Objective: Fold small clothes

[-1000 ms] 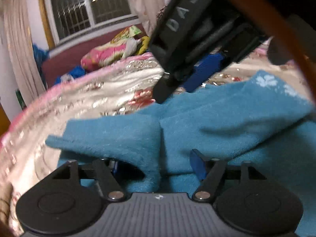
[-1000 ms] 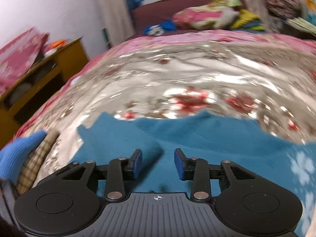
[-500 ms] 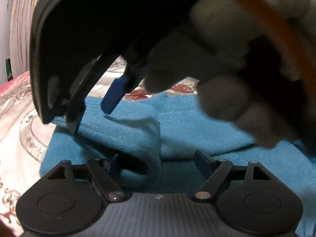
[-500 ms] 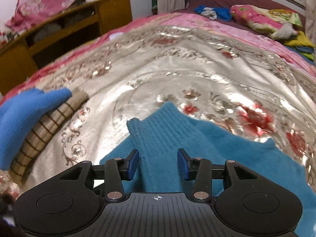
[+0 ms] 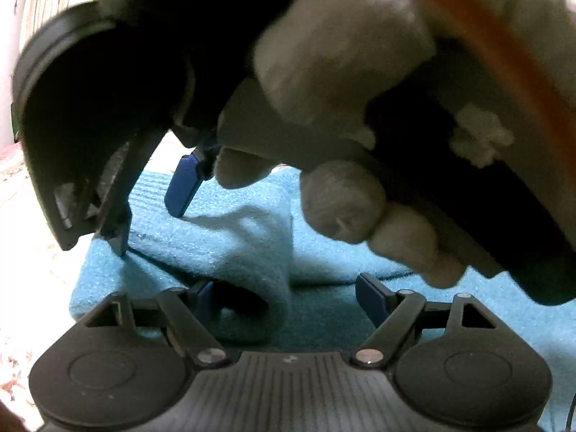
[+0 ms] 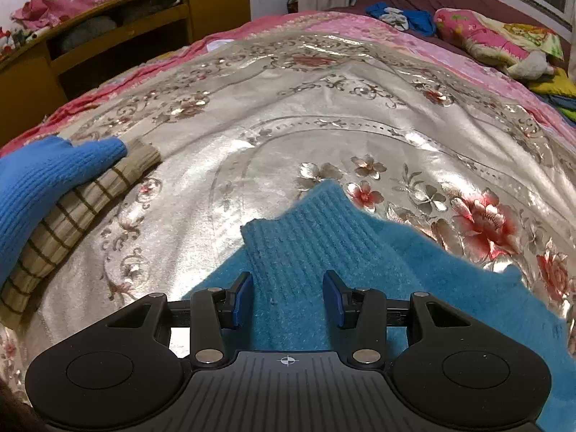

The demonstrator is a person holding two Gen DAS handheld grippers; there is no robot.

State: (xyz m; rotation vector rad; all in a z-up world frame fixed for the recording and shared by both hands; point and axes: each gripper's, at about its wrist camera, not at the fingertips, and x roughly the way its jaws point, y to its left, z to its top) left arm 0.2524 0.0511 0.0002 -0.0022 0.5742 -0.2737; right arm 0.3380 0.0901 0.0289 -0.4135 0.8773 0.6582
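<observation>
Left wrist view: left gripper (image 5: 284,297) low over the blue sweater (image 5: 324,252) on the bed, fingers spread wide after opening over the last second, a rolled hump of sleeve lying loose between them against the left finger (image 5: 203,297), nothing pinched. Right gripper (image 5: 151,212) directly ahead and above, held by a gloved hand (image 5: 342,115) filling the upper frame; its fingers part open, tips at or just above the ribbed cuff, contact not certain. Right wrist view: right gripper (image 6: 286,297) pointing steeply down, fingers part open after a slight widening, straddling the ribbed sleeve (image 6: 306,244) without pressing on it; cuff end toward the middle of the bed, body of the sweater spreading right and toward the camera. Bedspread (image 6: 288,108) satin, glossy, floral, likely slippery under wool. Striped cloth (image 6: 72,205) with a blue knit piece (image 6: 43,180) on it lying well apart at left. Step in hand, as judged: taking hold of the sleeve to fold it across the body. For a clean fold: close on both knit layers near the cuff, lift only enough to clear the body, lay flat without twisting, flatten the hump at the left gripper first. Sweater thick, fuzzy, soft and springy; ribbing stretchy; creases unlikely to hold without pressing.
</observation>
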